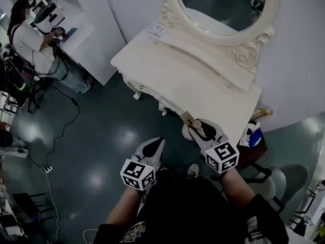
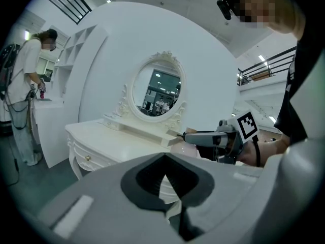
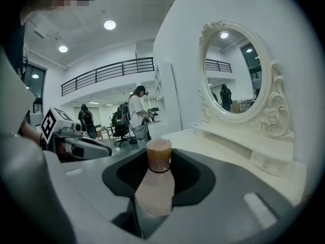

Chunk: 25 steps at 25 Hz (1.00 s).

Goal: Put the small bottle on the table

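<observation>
In my right gripper is the small bottle, pale pink with a tan cap, and the jaws are shut on its body. The right gripper view has the bottle upright between the jaws of that gripper. It hangs just off the near right corner of the white dressing table, above the floor. My left gripper is lower and to the left, shut and holding nothing. In the left gripper view, the left gripper faces the table and the right gripper.
An oval mirror with a carved frame stands at the table's back. A person works at a white counter far left, with cables on the dark floor. A chair and a blue-and-white object are to my right.
</observation>
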### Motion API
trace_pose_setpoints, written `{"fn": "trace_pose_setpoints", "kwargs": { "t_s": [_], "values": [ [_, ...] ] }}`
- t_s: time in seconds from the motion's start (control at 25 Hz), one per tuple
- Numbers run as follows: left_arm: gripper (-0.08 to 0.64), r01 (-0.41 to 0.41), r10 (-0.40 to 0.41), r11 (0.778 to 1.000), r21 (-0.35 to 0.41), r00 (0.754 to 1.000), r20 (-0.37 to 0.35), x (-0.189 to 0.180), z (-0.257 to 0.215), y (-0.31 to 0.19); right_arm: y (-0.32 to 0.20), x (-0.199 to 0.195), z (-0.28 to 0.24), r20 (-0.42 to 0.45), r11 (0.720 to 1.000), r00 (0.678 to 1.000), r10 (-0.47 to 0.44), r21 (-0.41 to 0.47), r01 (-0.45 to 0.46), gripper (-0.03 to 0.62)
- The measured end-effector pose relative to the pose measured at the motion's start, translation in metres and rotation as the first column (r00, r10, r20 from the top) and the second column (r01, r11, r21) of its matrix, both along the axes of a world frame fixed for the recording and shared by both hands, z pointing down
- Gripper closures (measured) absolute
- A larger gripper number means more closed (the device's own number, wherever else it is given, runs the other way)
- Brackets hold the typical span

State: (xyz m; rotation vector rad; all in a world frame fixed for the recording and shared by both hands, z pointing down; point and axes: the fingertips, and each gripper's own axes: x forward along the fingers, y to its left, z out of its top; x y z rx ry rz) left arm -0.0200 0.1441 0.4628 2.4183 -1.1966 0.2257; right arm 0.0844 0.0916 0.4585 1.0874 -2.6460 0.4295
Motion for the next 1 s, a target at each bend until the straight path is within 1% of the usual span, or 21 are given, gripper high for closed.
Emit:
{"fn": "trace_pose_setpoints", "kwargs": {
  "t_s": [0.52,1.0],
  "values": [
    [0.560,0.001,-0.002,1.000,-0.013,1.000,-0.020,-0.068,0.007,-0.029,-0.030,-0.065,0.009,-0.006,1.000,1.000,0.015,-0.026,-0.016,0.425],
    [0.560,-0.009,0.009,1.000,-0.008,1.000,-0.016,-0.134,0.009,-0.056,-0.062,-0.129,0.013,0.006,0.999,0.999,0.041,-0.028,-0.041,0.425]
  ]
}}
